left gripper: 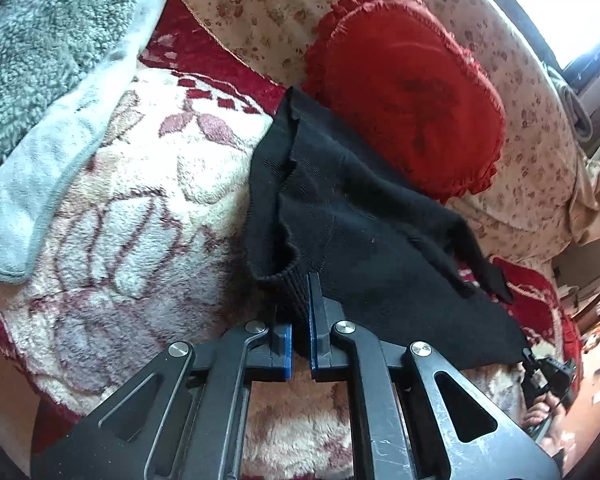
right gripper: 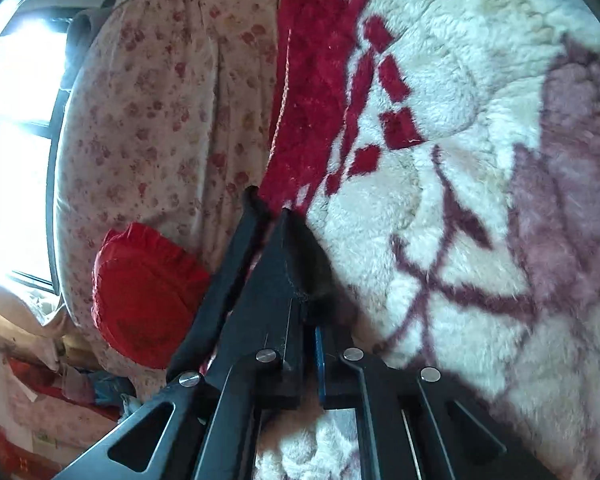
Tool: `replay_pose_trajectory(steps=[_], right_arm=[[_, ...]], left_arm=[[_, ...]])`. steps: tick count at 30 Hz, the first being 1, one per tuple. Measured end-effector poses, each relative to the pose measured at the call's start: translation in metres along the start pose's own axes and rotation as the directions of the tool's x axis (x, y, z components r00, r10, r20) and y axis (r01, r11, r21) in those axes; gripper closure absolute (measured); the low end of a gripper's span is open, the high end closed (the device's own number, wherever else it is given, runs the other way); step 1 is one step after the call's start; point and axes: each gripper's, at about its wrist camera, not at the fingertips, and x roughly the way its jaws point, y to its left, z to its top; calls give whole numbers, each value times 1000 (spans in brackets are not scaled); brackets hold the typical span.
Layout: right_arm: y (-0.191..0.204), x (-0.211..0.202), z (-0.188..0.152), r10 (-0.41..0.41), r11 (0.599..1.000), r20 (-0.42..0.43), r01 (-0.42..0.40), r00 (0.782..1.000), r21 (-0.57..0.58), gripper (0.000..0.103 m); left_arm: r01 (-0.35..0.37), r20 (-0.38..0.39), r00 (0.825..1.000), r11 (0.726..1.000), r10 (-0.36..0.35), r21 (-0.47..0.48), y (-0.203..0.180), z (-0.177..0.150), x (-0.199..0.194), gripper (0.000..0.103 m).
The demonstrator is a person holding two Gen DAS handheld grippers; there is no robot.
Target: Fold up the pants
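Black knit pants [left gripper: 360, 216] hang lifted over a fluffy white and red floral blanket [left gripper: 132, 208] on a bed. My left gripper [left gripper: 296, 300] is shut on the ribbed waistband corner at the near edge of the pants. The cloth stretches from it toward the right, where my right gripper [left gripper: 540, 364] shows small at the frame's edge. In the right wrist view my right gripper [right gripper: 306, 312] is shut on another black edge of the pants [right gripper: 276, 264], which drape over its fingers and hide the tips.
A red heart-shaped ruffled pillow [left gripper: 412, 84] lies behind the pants on a floral sheet [left gripper: 260, 4]; it also shows in the right wrist view [right gripper: 148, 292]. A grey fleece blanket [left gripper: 40, 52] lies at the left. A bright window [right gripper: 12, 128] is beyond the bed.
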Motion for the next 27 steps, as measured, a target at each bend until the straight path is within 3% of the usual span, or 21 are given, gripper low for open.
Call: replay_pose_trajectory(steps=[5, 9, 12, 15, 17, 19, 21, 25, 27], right_arm=[[11, -37, -21, 88, 994, 3, -88, 996, -65, 99], [4, -48, -48, 76, 992, -84, -83, 994, -90, 99], [1, -34, -69, 13, 991, -191, -38, 981, -126, 99], [-6, -20, -76, -113, 984, -226, 78, 968, -157, 99], [-9, -24, -71, -119, 988, -184, 97, 976, -125, 99], [0, -36, -65, -187, 972, -57, 176, 981, -158, 99], [14, -43, -62, -235, 949, 38, 238, 971, -207, 98], [48, -42, -55, -135, 948, 127, 165, 983, -272, 98], [61, -34, -54, -80, 950, 135, 116, 988, -288, 96]], left_arm=[[20, 14, 1000, 1000, -20, 9, 12, -3, -36, 99], [-25, 31, 999, 1000, 25, -10, 50, -3, -67, 99], [-66, -39, 997, 998, 67, 5, 71, -9, -51, 99], [-135, -49, 989, 988, 139, 75, 69, -17, -36, 92], [-191, -10, 981, 971, 195, 141, 61, -19, -37, 80], [-240, 27, 971, 952, 239, 189, 55, -19, -40, 78], [-290, 73, 957, 936, 281, 199, 55, -14, -46, 76], [-389, 126, 919, 912, 374, 130, 69, -2, -54, 76], [-393, 129, 916, 914, 379, 105, 70, 6, -54, 75]])
